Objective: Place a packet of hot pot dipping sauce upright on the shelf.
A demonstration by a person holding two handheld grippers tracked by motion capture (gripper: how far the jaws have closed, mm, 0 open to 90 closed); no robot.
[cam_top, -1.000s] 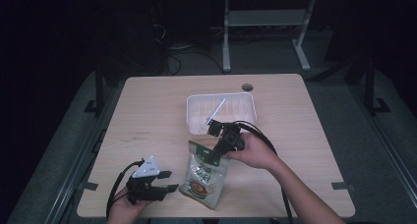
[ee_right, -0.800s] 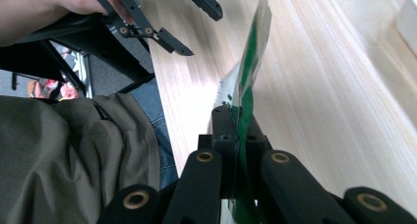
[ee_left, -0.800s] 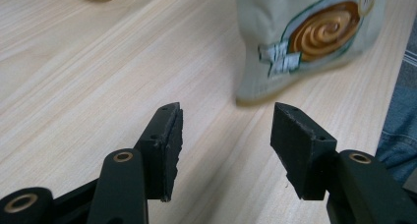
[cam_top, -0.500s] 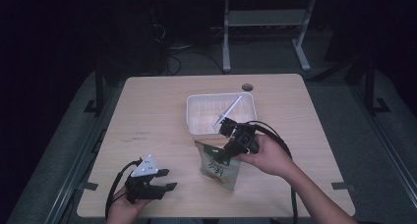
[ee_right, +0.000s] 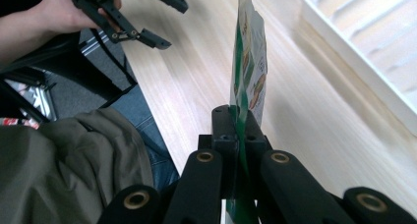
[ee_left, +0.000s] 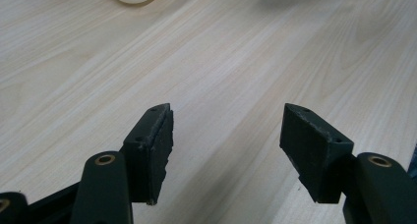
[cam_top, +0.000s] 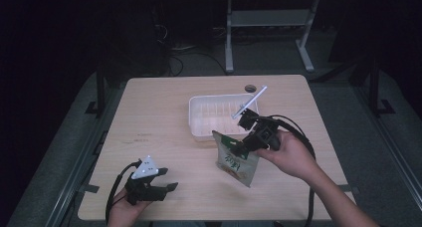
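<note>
Near the middle of the wooden table (cam_top: 149, 117), a little toward four o'clock, the right gripper (cam_top: 242, 148) has its jaws clamped on the top edge of a green and white snack bag (cam_top: 236, 163). The bag hangs tilted from that grip, its lower corner pointing toward six o'clock; whether that corner touches the tabletop cannot be told. In the right gripper view the two black jaws stand pressed together with the bag's thin seam pinched between them (ee_right: 239, 130), and the bag (ee_right: 249, 62) rises edge-on toward twelve o'clock. The person's right hand (cam_top: 291, 155) wraps the gripper's body, and its black cable loops away toward three o'clock.

Just beside the bag, at its eleven o'clock, sits a white plastic tray (cam_top: 199, 132) with a ribbed floor — its long rim also runs down the two o'clock side of the right gripper view (ee_right: 344, 52).

The left gripper (cam_top: 166, 187) is at the table's seven o'clock corner, well apart from the bag, held low in the person's left hand (cam_top: 124, 209). Its jaws have just been opening and now stand well apart, with bare wood between the pads (ee_left: 153, 150) — nothing is in them. A grey three-cornered plate (cam_top: 146, 168) sits on top of it.
</note>
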